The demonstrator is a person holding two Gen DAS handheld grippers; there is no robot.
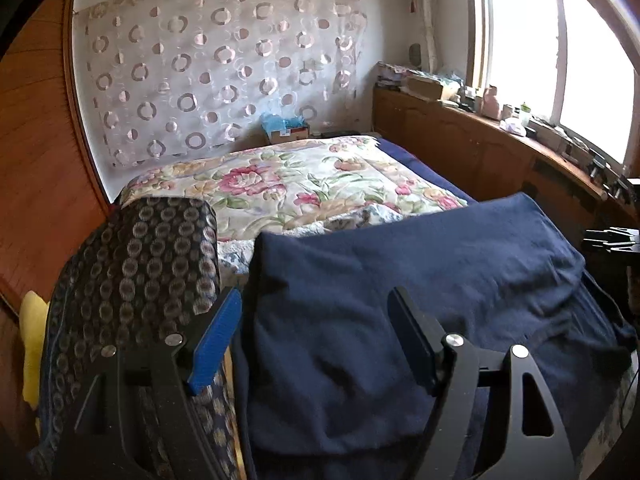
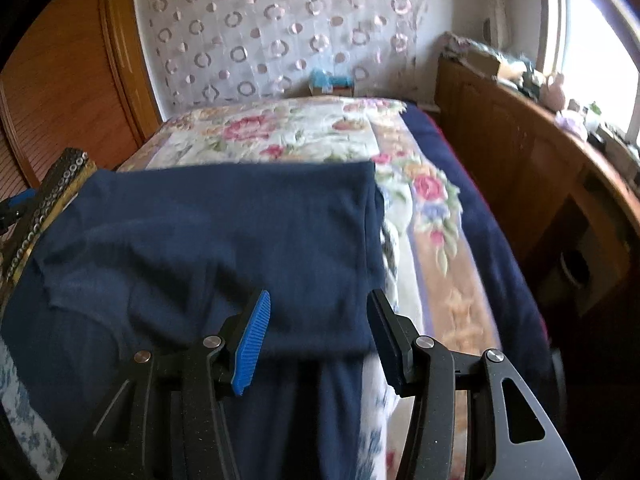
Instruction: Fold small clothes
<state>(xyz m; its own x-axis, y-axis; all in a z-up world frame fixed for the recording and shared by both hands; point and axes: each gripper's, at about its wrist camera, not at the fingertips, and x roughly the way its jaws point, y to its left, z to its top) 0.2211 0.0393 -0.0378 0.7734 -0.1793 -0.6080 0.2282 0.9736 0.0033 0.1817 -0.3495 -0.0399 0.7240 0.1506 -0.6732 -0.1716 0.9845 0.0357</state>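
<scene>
A navy garment (image 1: 420,288) lies folded on the bed, with its far edge straight and some creases near me. My left gripper (image 1: 316,340) hovers open just above its near left part, blue pads wide apart and nothing between them. A dark fabric with a circle pattern (image 1: 140,264) is piled right beside the garment's left edge. In the right wrist view the navy garment (image 2: 224,240) fills the middle, and my right gripper (image 2: 320,340) stands open over its near right corner, holding nothing. The patterned fabric (image 2: 52,192) shows at the far left.
A floral quilt (image 1: 304,184) covers the bed beyond the garment. A wooden cabinet (image 1: 460,148) with a cluttered sill runs along the right under a window. A wooden door (image 1: 36,184) stands on the left. Something yellow (image 1: 34,340) lies beside the patterned fabric.
</scene>
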